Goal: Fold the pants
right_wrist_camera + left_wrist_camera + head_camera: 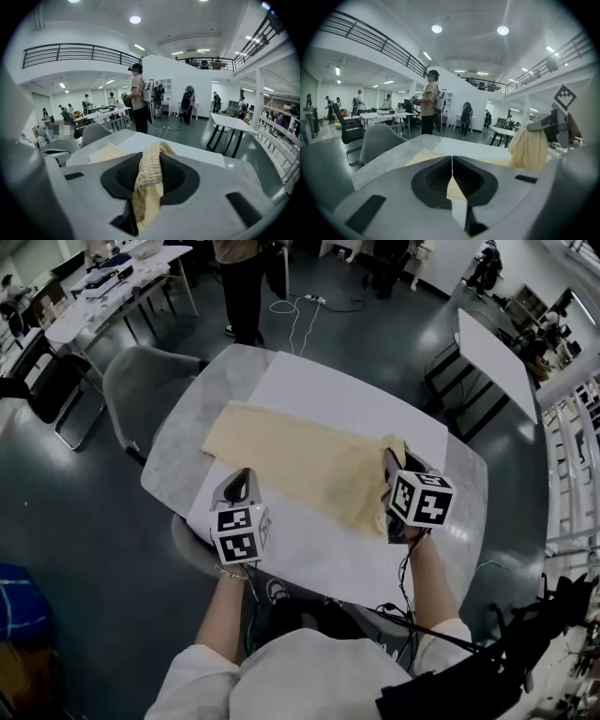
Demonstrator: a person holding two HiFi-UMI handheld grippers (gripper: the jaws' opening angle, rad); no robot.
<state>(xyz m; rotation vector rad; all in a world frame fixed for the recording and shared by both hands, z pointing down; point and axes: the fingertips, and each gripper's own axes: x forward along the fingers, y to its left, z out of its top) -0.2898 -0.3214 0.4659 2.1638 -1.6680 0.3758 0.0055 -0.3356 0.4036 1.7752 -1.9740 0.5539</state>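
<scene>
Pants [300, 465] lay flat across the tabletop [183, 451] centre, running 10 to 4 o'clock. Right claw [387, 460] clamped on the bunched 4 o'clock end, raised off the surface. Left claw [246, 474] closed, tips at the pants' 7 o'clock edge.

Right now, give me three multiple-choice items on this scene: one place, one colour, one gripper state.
1. The pants lie: A on the white sheet on the table; B in a basket; C on a rack.
2. The pants are: A blue; B pale yellow; C black.
3. The right gripper is: A open, empty; B shut on the pants; C shut on a cable.
Answers: A, the fabric is spread over the sheet; B, the cloth is cream-yellow in every view; B, fabric is bunched between its fingers.
</scene>
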